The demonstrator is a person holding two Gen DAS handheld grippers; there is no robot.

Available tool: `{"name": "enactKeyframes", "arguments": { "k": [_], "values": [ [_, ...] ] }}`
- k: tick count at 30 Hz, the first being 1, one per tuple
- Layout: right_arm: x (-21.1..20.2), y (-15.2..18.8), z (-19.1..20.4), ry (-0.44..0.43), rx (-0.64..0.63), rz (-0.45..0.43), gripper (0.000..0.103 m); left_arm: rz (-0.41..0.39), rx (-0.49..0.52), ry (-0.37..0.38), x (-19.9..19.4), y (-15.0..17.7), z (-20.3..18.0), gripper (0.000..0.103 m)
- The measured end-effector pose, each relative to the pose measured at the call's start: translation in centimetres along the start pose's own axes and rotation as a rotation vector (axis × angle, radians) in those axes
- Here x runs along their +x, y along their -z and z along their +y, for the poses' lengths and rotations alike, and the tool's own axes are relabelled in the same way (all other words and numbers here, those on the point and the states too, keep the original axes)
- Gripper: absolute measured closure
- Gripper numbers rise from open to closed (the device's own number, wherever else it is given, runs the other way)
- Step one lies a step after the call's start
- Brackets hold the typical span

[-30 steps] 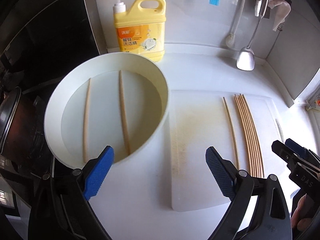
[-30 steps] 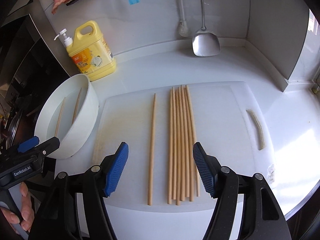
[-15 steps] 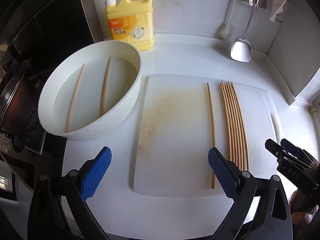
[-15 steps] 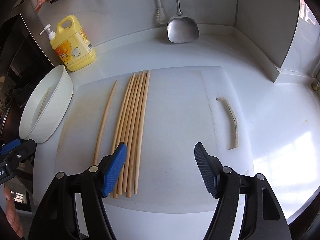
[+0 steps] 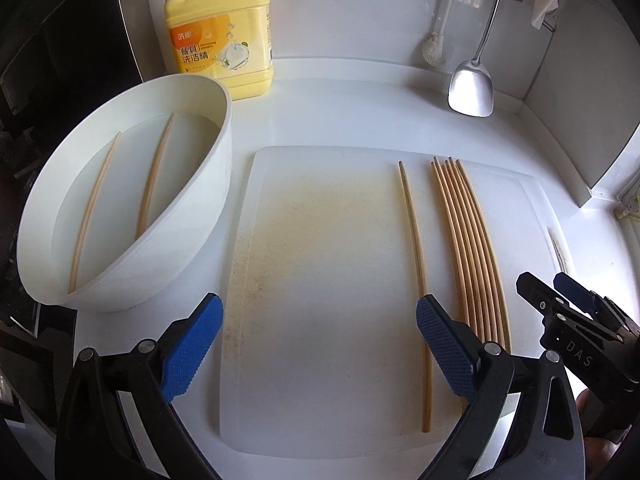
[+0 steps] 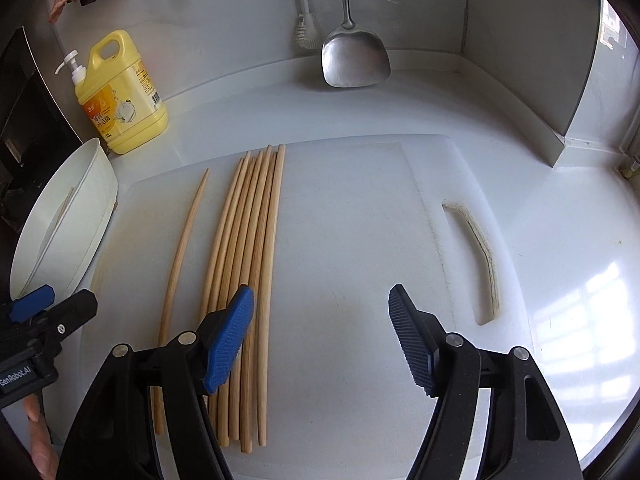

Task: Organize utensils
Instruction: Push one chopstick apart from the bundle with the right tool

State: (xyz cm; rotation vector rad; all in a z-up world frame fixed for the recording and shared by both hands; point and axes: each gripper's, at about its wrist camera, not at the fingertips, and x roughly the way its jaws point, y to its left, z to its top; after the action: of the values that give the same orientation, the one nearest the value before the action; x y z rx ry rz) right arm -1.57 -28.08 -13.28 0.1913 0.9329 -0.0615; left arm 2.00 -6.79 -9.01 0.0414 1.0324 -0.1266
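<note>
Left hand-held gripper [image 5: 320, 344]: jaws wide, nothing between the pads. A second ago it hung over the white bowl [image 5: 132, 288]; it has since drawn back and now looks across the cutting board [image 5: 320, 280], bowl off to its left.

Right hand-held gripper [image 6: 320, 336]: jaws wide, empty. Its view has slid rightward; the bundle of chopsticks [image 6: 248, 248] that lay between its pads now lies under and beyond its left pad.

Single chopstick [image 5: 416, 248]: alone on the board, just left of the left gripper's right pad.

Two chopsticks [image 5: 152, 184]: in the bowl's water.

Judgement: neither gripper carries anything; the bowl pair and the stray remain to join the bundle.
</note>
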Motion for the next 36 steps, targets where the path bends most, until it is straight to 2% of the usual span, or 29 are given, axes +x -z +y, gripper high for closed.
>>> {"name": "enactKeyframes", "arguments": {
  "k": [10, 24, 32, 36],
  "values": [
    [2.3, -0.2, 0.3, 0.006, -0.065, -0.011, 0.036, -0.038, -0.036, -0.029, 0.9, 0.4, -0.9, 0.007],
    [2.6, 0.0, 1.2, 0.05, -0.166, -0.062, 0.036, -0.035, -0.025, -0.055, 2.1, 0.6, -2.2, 0.007],
    [2.3, -0.2, -0.8, 0.087, -0.147, -0.072, 0.036, -0.03, -0.02, -0.059, 2.9, 0.6, -2.9, 0.007],
    [2.1, -0.4, -1.3, 0.06, -0.147, -0.079, 0.036, -0.033, -0.02, -0.058, 3.3, 0.6, -3.1, 0.007]
  ]
}}
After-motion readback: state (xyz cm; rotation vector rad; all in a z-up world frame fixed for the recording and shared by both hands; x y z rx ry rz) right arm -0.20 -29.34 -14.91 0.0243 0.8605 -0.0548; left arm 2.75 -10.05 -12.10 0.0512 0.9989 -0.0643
